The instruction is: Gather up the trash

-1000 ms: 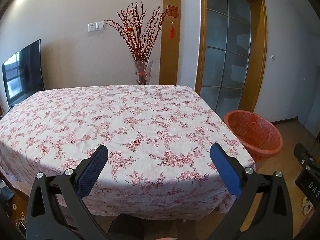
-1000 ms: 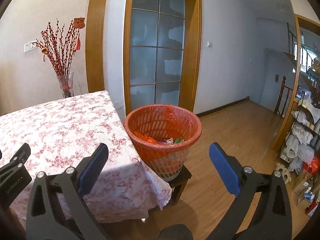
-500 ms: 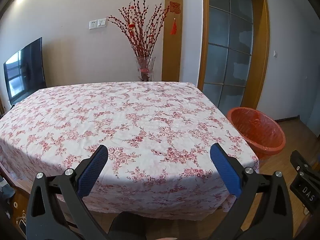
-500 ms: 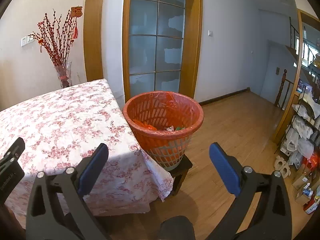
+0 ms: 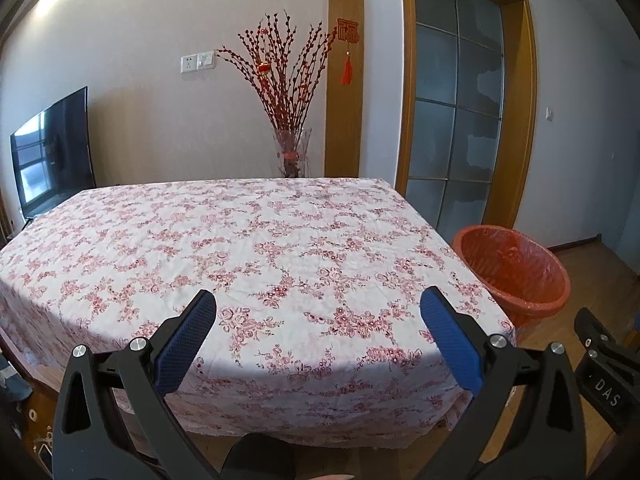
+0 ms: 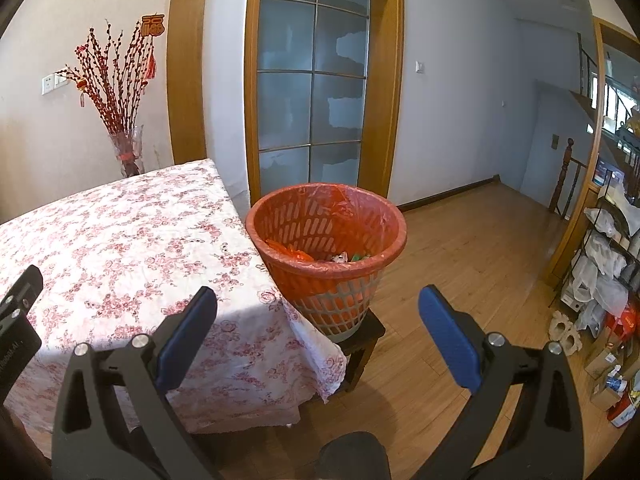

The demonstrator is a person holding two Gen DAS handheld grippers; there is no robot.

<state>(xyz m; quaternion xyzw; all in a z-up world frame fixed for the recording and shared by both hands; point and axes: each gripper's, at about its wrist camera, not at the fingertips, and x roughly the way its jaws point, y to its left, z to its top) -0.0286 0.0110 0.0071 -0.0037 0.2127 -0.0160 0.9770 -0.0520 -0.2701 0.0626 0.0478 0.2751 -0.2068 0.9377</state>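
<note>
My left tool (image 5: 318, 312) and right tool (image 6: 318, 308) both agape, empty. Floral counter (image 5: 240, 240) beside lined orange basket (image 6: 326, 240) on stool (image 6: 370, 330); wrappers (image 6: 344, 257) inside.

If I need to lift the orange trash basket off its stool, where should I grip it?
Grip the rolled rim of the orange trash basket, at the near side facing the right gripper, coming down from above with one finger inside. The upright basket tapers downward and its body is too wide for the open jaws. The liner draped over the rim may slip.
</note>
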